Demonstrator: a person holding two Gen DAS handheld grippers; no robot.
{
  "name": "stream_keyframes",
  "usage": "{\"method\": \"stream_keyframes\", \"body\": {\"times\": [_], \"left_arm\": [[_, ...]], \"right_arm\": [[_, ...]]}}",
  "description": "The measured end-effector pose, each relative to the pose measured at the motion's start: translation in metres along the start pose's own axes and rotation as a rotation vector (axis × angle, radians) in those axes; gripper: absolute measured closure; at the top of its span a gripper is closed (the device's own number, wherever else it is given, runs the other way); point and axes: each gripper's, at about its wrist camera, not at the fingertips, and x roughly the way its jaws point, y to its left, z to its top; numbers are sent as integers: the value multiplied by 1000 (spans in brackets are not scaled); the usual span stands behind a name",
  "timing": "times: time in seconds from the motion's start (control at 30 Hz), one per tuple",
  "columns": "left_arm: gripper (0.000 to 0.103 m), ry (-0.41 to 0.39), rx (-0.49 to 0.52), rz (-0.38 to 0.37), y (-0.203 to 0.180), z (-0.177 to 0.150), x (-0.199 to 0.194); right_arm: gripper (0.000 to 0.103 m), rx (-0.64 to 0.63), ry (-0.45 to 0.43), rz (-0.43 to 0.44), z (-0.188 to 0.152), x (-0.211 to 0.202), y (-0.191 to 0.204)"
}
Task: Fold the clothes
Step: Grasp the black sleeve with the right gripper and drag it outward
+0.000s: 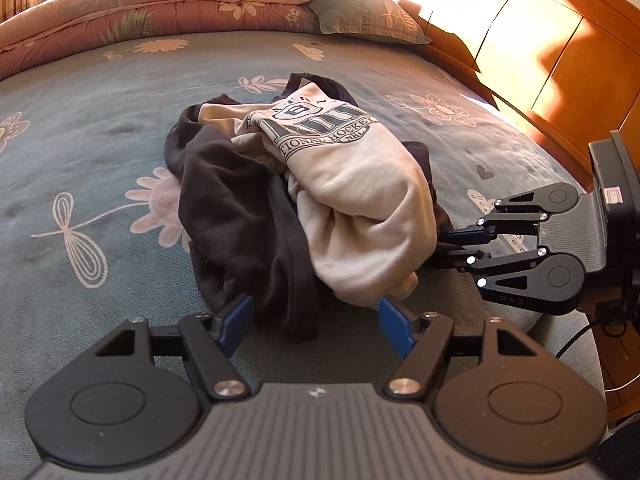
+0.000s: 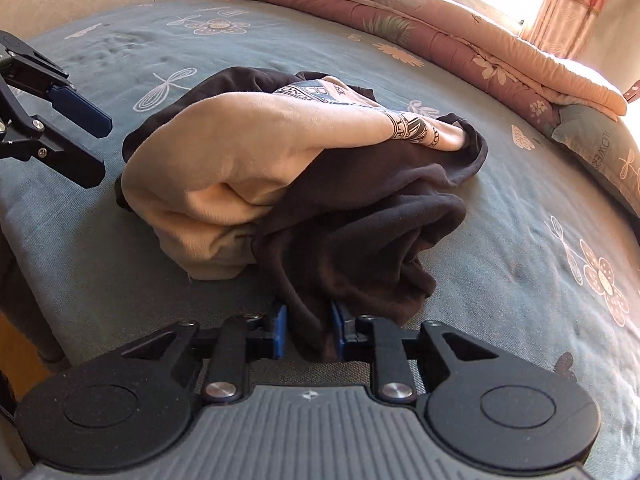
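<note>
Crumpled cream-and-dark-brown cotton sweatshirt with a hockey crest print (image 1: 332,184) sits in a heap on the grey-green floral bedsheet (image 1: 100,128), straight ahead of both my claws. My right claw (image 2: 308,330) is pressed nearly together, pinching a dark brown fold at the heap's near edge. My left claw (image 1: 316,320) is spread, pads bare, one pad just beside the cream hem, the other by the dark fabric, nothing gripped. Step in hand, I judge: get hold and spread the shirt flat. To do it well: left should pinch a single layer of hem, not a bunch, then both claws pull apart low over the bed. Folded pink floral quilt (image 1: 160,4) lies well beyond.
</note>
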Motion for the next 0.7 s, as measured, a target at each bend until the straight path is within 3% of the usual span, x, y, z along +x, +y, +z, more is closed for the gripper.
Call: {"method": "stream_keyframes", "body": {"times": [0.07, 0.3, 0.7], "left_arm": [[33, -2, 7, 1, -2, 1, -1], [33, -16, 25, 3, -6, 11, -2], [33, -17, 27, 9, -5, 32, 11]], "right_arm": [[92, 2, -7, -2, 1, -2, -3], [95, 88, -70, -55, 6, -25, -47], [97, 275, -73, -268, 9, -19, -181]]}}
